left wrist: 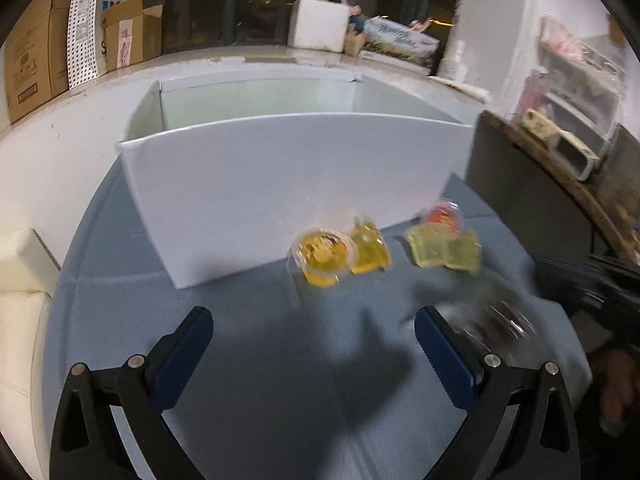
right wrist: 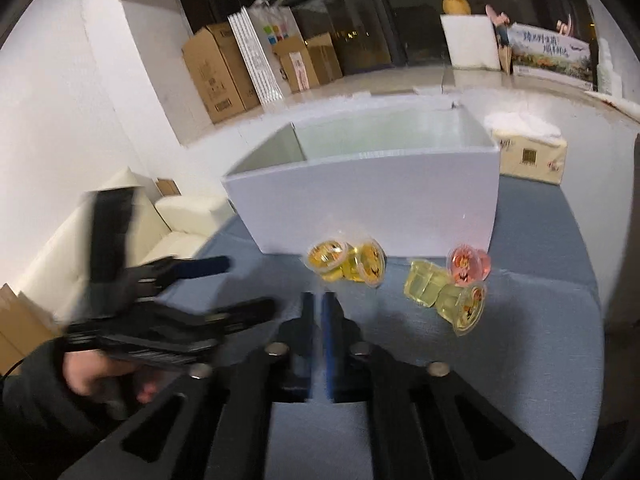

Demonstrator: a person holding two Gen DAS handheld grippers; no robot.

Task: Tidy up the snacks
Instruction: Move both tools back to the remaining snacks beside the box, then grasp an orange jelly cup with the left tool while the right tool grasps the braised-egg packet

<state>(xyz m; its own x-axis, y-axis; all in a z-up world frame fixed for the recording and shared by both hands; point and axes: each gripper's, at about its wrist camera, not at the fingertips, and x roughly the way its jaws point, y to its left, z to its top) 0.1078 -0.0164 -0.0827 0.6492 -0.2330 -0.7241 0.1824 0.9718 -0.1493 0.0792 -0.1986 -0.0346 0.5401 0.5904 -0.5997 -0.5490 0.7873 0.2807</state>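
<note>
Cardboard boxes (right wrist: 218, 72) by the wall, cream sofa (right wrist: 132, 224), tissue pack (right wrist: 532, 158).

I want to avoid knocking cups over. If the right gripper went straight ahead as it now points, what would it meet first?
Probably the yellow jelly cup pair lying on the blue cloth, just ahead of the right gripper; its jaws are nearly shut. Behind them stands the white box. Depth is uncertain.

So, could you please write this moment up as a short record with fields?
surface: blue tablecloth
container: white box, open top, nothing visible inside
snacks: five jelly cups on the cloth before the box; yellow pair, two pale yellow cups, pink cup
left gripper: open, holding nothing
right gripper: shut, nothing visible between the fingers
</note>
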